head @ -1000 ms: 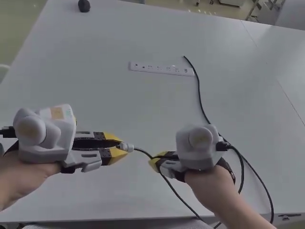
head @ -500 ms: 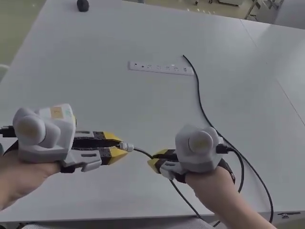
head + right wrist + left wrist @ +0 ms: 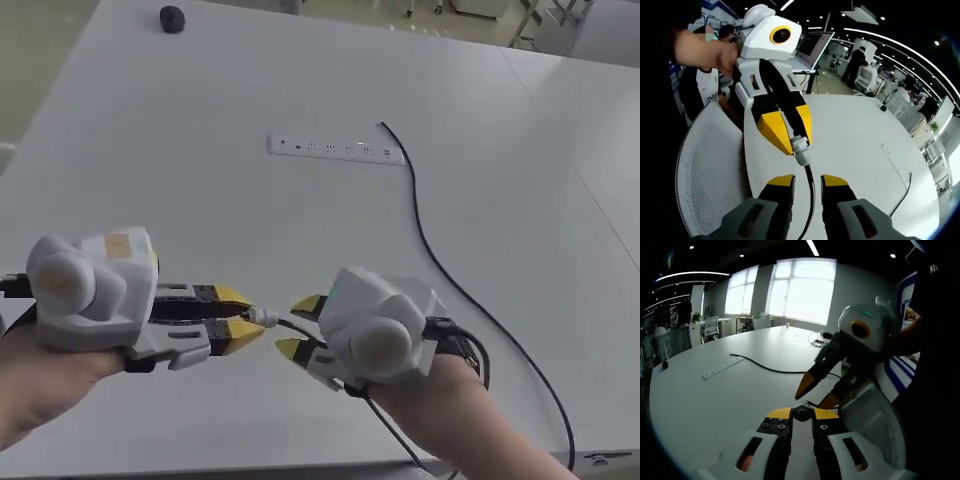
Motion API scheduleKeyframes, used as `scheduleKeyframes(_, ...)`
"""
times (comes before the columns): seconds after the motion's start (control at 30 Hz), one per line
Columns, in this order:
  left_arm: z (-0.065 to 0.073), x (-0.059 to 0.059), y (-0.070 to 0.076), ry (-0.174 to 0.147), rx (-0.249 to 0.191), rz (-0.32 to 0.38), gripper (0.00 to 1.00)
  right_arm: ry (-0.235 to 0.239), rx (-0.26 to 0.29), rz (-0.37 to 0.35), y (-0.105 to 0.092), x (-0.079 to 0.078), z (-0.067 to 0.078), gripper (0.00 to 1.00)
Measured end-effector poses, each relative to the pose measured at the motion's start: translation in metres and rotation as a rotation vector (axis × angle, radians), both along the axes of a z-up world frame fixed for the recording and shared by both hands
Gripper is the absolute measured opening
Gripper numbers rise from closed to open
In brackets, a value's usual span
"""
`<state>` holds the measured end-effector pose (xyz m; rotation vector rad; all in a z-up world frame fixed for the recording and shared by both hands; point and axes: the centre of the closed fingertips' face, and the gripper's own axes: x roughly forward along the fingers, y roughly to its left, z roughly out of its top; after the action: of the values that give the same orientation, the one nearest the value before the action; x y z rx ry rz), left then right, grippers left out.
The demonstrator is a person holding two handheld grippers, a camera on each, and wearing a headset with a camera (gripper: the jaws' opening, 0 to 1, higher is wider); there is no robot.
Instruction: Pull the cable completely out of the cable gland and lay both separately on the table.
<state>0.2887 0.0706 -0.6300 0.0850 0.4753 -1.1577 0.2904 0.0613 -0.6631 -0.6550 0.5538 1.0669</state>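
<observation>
Clamping cable gland [image 3: 801, 411], left gripper [image 3: 250, 316] jaws half-hide it; right gripper [image 3: 290, 325] jaws apart astride cable [image 3: 811, 200].

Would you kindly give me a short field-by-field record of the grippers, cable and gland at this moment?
Left gripper: shut on the cable gland
Right gripper: open, jaws either side of the cable, not clamping it
Cable: runs out of the cable gland, not yet pulled free
Table: white; a power strip and a small dark object lie farther off
</observation>
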Motion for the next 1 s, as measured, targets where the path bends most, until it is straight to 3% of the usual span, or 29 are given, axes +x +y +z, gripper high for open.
scheduleKeyframes(0.17,0.001,-0.001,0.000,0.001,-0.001,-0.002,0.15,-0.020,0.011,0.013,0.002,0.004,0.007,0.11)
scheduleKeyframes(0.37,0.000,-0.002,0.001,0.000,-0.001,-0.004,0.15,-0.018,0.005,0.047,0.005,0.002,0.005,0.04)
scheduleKeyframes(0.5,0.000,0.000,0.001,0.003,0.000,-0.003,0.15,-0.040,-0.012,0.075,0.007,0.002,0.003,0.00)
scheduleKeyframes(0.73,0.005,0.003,0.001,-0.002,-0.020,0.007,0.15,-0.043,0.013,0.026,0.002,0.008,0.007,0.00)
scheduleKeyframes(0.93,0.004,0.003,0.001,-0.006,-0.012,0.000,0.15,-0.002,0.016,-0.015,-0.006,0.009,-0.002,0.00)
scheduleKeyframes(1.0,0.004,0.003,0.001,-0.006,-0.014,0.003,0.15,0.034,0.029,-0.047,-0.010,0.008,-0.004,0.00)
